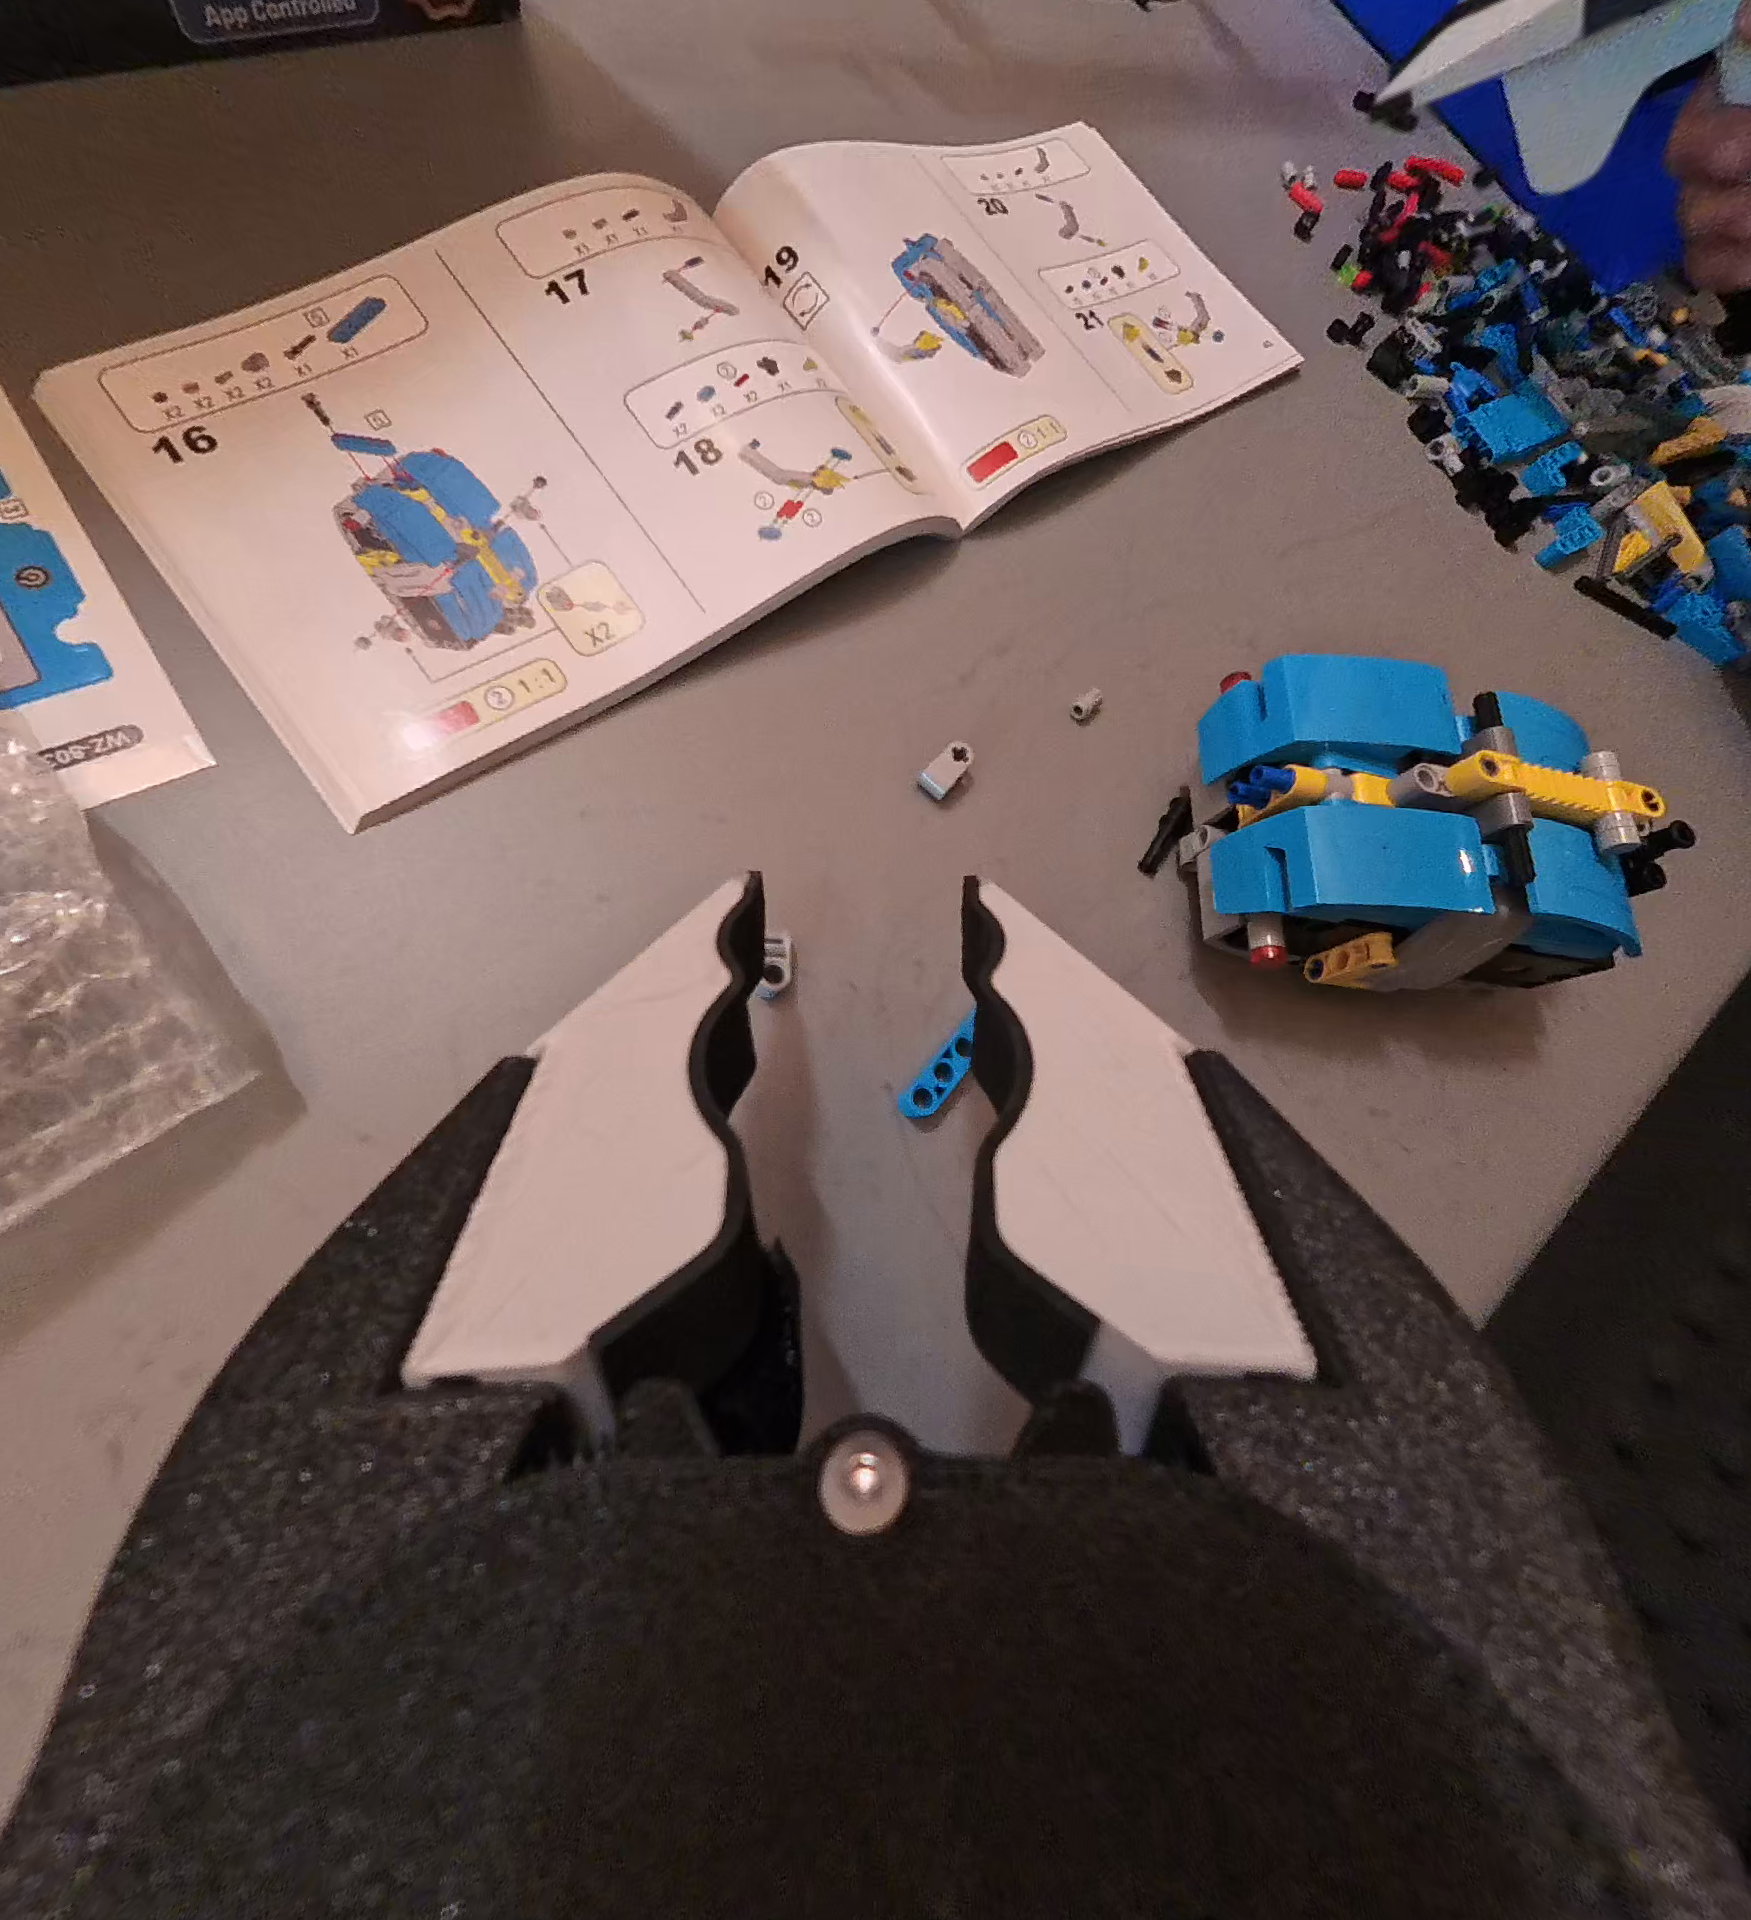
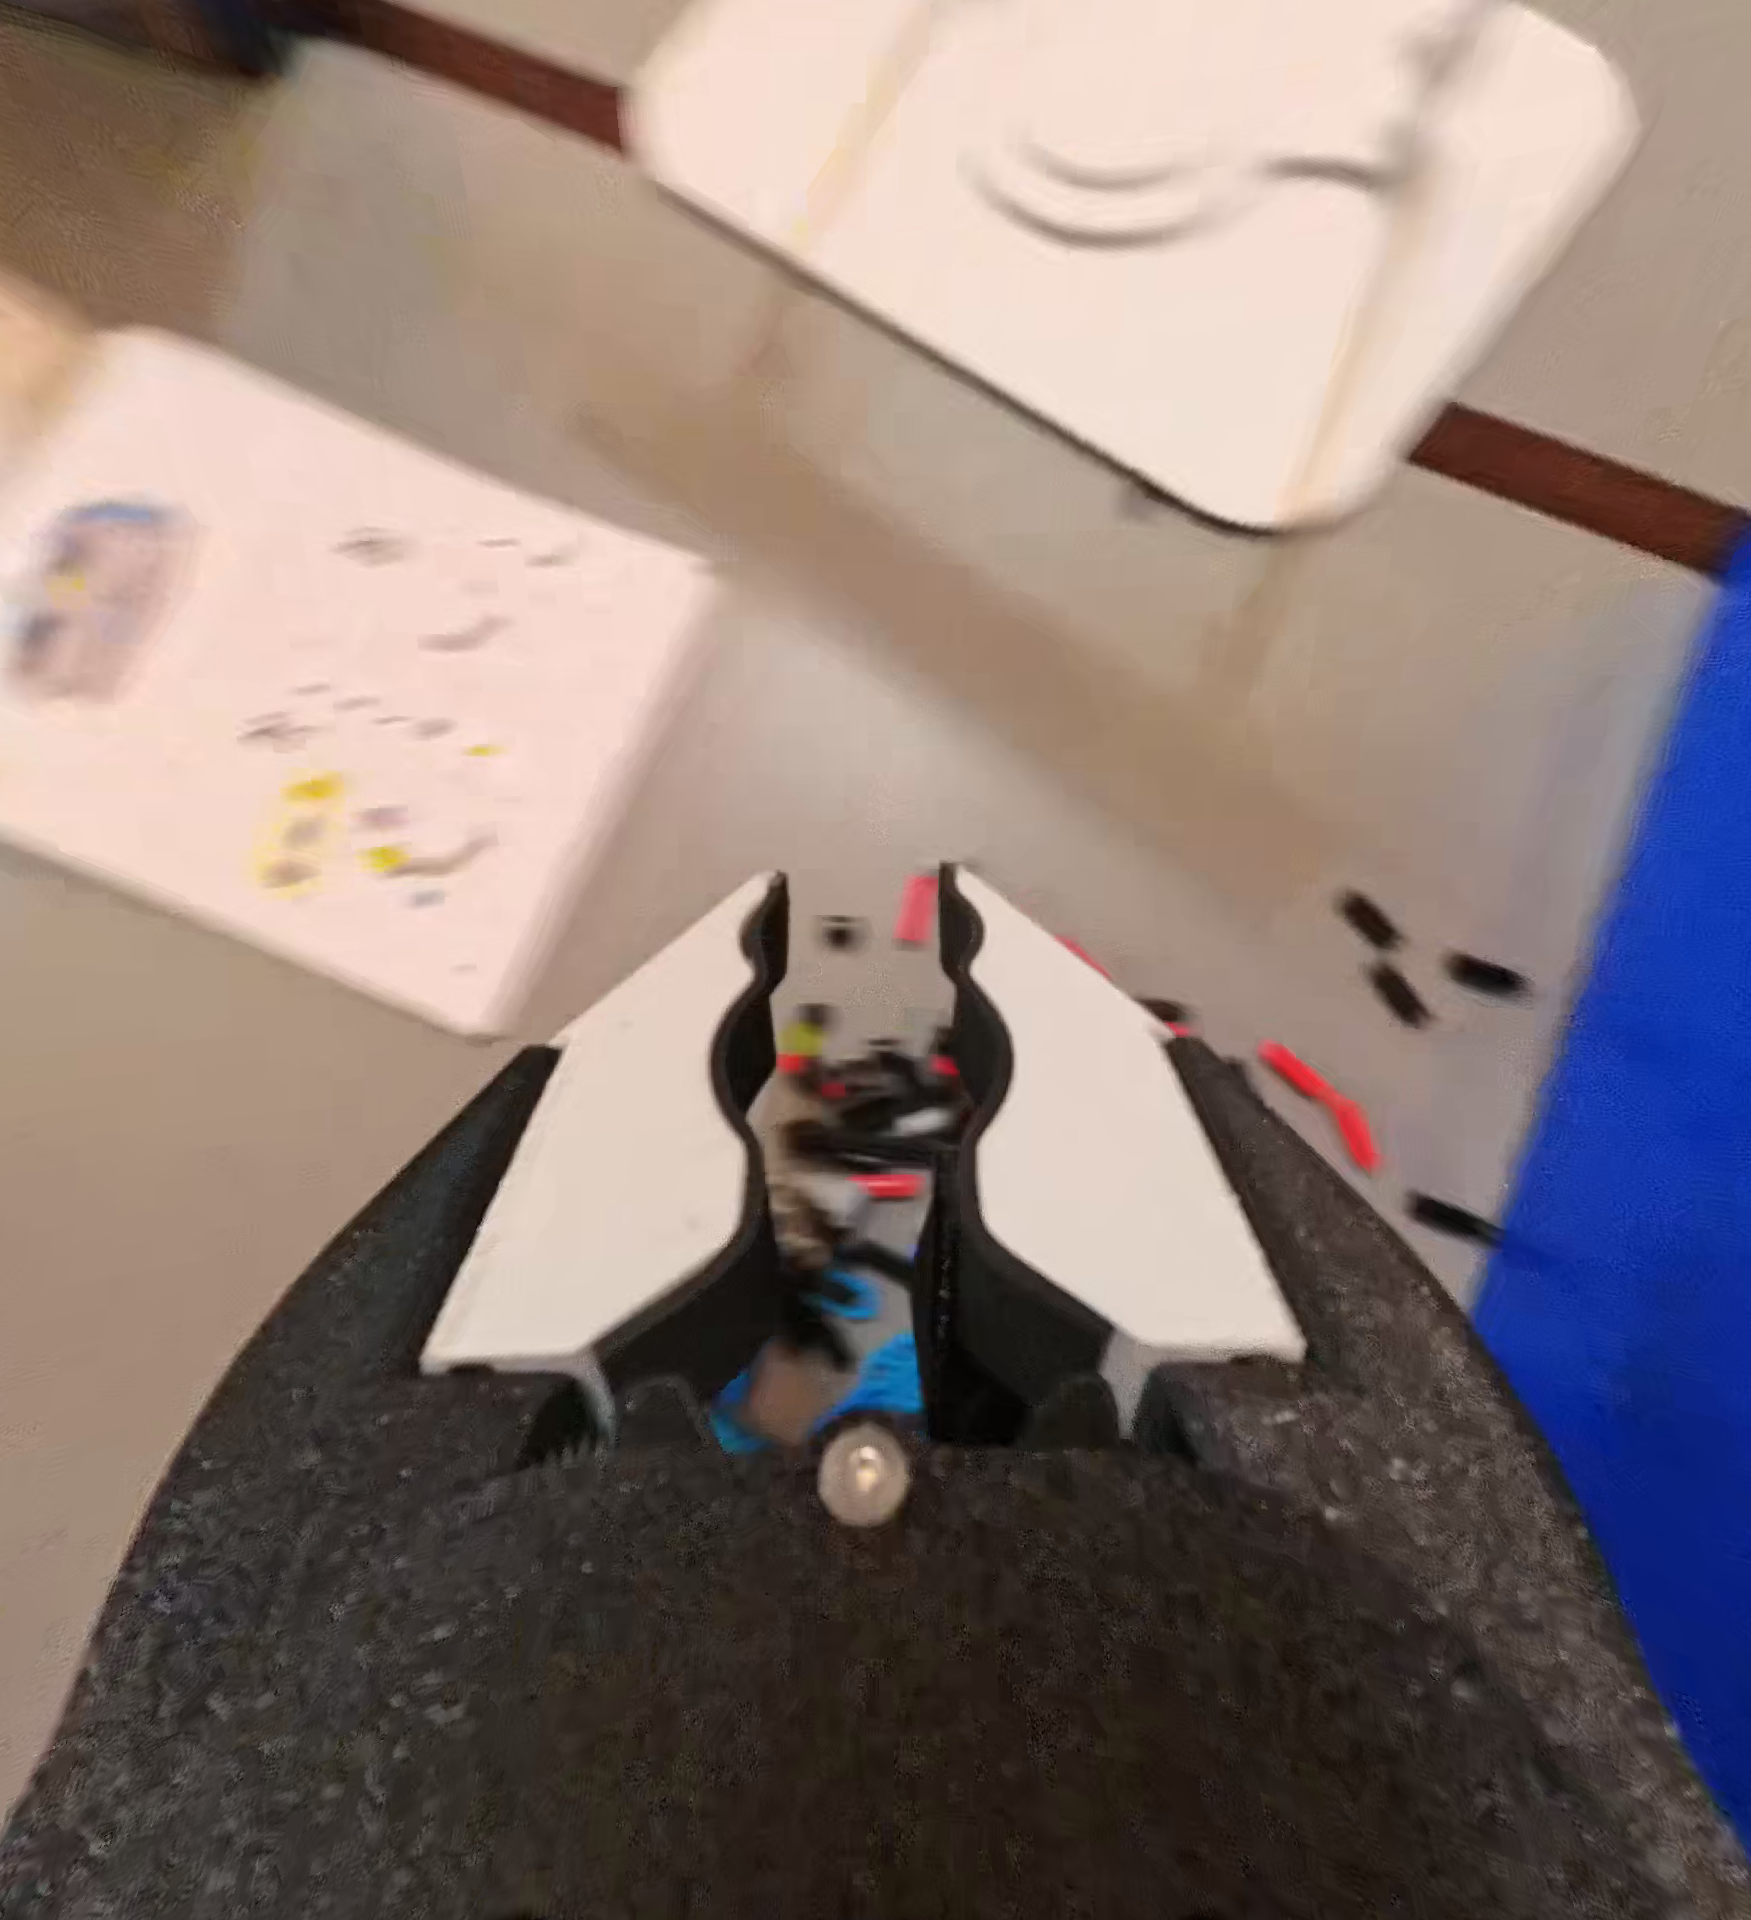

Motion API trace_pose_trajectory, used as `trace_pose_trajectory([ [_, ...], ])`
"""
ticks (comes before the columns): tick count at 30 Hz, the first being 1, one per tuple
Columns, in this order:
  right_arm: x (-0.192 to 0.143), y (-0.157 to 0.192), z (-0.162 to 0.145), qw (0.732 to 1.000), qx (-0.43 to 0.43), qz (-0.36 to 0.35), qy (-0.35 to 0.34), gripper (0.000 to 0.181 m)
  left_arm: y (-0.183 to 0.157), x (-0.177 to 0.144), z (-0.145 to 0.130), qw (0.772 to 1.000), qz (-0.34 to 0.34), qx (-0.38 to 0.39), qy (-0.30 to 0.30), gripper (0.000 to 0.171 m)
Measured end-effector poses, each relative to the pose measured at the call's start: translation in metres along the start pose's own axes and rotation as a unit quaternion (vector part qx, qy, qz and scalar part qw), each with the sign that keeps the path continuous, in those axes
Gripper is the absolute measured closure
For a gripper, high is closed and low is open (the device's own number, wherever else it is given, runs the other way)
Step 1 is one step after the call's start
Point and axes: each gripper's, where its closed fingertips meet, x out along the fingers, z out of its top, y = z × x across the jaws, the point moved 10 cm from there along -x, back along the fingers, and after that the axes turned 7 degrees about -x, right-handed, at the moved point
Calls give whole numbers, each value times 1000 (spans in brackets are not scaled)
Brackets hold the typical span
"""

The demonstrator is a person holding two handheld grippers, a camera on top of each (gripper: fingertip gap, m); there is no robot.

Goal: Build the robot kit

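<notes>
A: Left tongs [image 1: 863, 883] hang open and empty over the table [image 1: 954, 623], blue beam [image 1: 938, 1070] just beside them.
B: Right tongs [image 2: 863, 878], part open, empty, above the parts pile [image 2: 871, 1101].

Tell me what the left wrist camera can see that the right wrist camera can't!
Only the left wrist view shows the left gripper, open and empty, over a small blue beam, two loose grey pieces, the half-built blue and yellow model, crinkly plastic bags and a sticker sheet.

Only the right wrist view, which is blurry, shows a white tray-like thing and the right gripper, open with nothing held.

Both show the grey table, the open instruction booklet, the pile of small loose pieces and something bright blue at the right edge.
</notes>
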Motion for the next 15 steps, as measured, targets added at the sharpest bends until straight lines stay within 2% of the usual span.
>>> trace_pose_trajectory([
  [2,7,-27,-8,998,49,-35,-2,152,0,2,0,1000,-1,0,1,134],
  [4,16,-38,-10,996,84,-40,-4,153,-1,5,0,1000,-2,1,4,134],
  [6,25,-38,-8,995,103,0,-9,154,-2,6,0,1000,-2,2,5,134],
  [7,28,-39,-9,994,105,-4,3,155,-3,7,-1,1000,-2,3,6,134],
  [11,21,-30,-11,997,82,5,7,156,-2,6,-4,1000,3,7,7,134],
  [15,20,-22,-13,1000,15,-11,17,157,0,8,-5,1000,-5,-3,10,134],
])
